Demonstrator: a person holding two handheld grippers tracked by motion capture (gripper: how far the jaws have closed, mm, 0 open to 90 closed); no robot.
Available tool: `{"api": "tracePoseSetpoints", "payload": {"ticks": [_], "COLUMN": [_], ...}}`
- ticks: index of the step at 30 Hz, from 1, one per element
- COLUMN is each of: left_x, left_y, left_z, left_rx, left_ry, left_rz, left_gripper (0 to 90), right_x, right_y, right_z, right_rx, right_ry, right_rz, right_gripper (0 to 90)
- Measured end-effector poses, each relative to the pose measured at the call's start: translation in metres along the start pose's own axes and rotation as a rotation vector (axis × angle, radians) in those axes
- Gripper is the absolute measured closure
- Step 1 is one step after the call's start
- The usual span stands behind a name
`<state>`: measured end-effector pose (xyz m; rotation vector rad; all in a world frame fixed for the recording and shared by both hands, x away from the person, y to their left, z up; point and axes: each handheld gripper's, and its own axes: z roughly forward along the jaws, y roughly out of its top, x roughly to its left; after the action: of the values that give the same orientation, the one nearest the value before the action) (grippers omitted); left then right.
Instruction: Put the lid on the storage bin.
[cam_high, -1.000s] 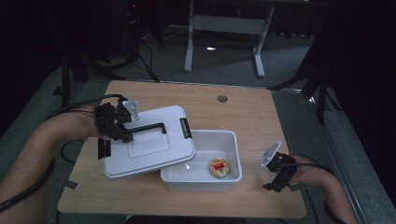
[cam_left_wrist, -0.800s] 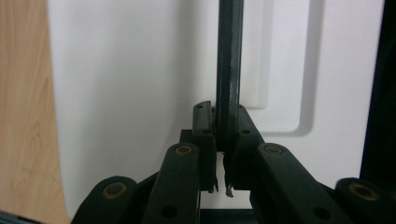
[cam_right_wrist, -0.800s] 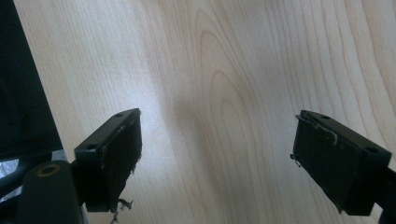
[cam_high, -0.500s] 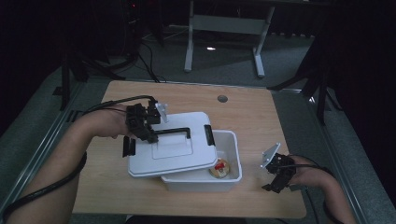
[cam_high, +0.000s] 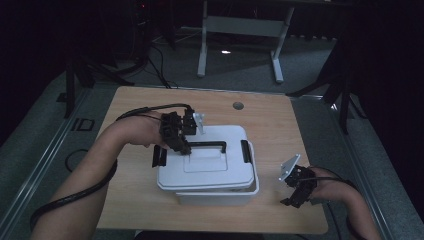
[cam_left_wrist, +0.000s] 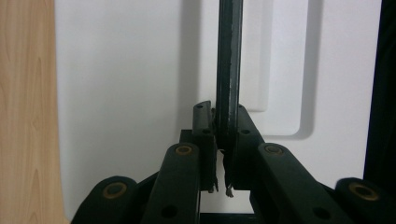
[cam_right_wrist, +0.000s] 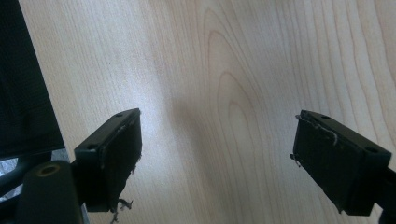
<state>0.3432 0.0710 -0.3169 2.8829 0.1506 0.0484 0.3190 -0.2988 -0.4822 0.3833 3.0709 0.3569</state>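
A: What sits nearest on the table?

B: At the near right edge, the right gripper rests low over bare wood, well apart from the box. In the right gripper view its jaws stand wide apart with nothing between them, just wood grain.

A: And the box?

B: The white box sits in the middle of the table, a little toward the near side. The white lid lies over it, skewed a little, so the box's right rim shows past it. Nothing stands around it; the tabletop beyond is bare except for a small round grommet at the far side.

A: The lid itself?

B: Flat, white, with a recessed panel, a black handle across the top and a black clasp at each end.

A: Who holds it?

B: The left gripper, over the lid's far left part. In the left gripper view its jaws are clamped tight on the handle bar.
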Motion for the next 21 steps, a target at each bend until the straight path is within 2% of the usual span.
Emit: {"api": "tracePoseSetpoints", "payload": {"ticks": [4, 8, 12, 14, 15, 16, 20, 21], "left_x": [-0.003, -0.002, 0.000, 0.002, 0.003, 0.003, 0.004, 0.004], "left_y": [0.013, 0.019, 0.022, 0.022, 0.022, 0.022, 0.023, 0.023], "left_z": [0.005, 0.011, 0.017, 0.020, 0.022, 0.025, 0.033, 0.035], "left_rx": [0.009, 0.009, 0.014, 0.005, -0.002, -0.011, 0.006, 0.008], "left_ry": [0.001, -0.011, -0.008, 0.012, -0.004, -0.003, -0.014, -0.017], "left_rz": [0.034, 0.043, 0.041, 0.039, 0.035, 0.039, 0.040, 0.051], "left_gripper": [83.3, 83.4, 83.3, 83.4, 83.3, 83.3, 83.3, 83.4], "right_x": [0.000, 0.000, 0.000, 0.000, 0.000, 0.000, 0.000, 0.000], "right_y": [0.000, 0.000, 0.000, 0.000, 0.000, 0.000, 0.000, 0.000], "right_z": [0.000, 0.001, 0.001, 0.002, 0.002, 0.002, 0.003, 0.003], "right_rx": [-0.003, -0.001, -0.001, -0.002, -0.004, -0.003, -0.002, -0.002], "right_ry": [-0.001, 0.002, 0.004, 0.004, 0.006, 0.006, 0.006, 0.006], "right_rz": [-0.002, -0.003, -0.007, -0.007, -0.005, -0.004, -0.006, -0.007], "right_gripper": [15.2, 15.2, 15.2, 15.2, 15.2, 15.2, 15.2, 15.2]}}
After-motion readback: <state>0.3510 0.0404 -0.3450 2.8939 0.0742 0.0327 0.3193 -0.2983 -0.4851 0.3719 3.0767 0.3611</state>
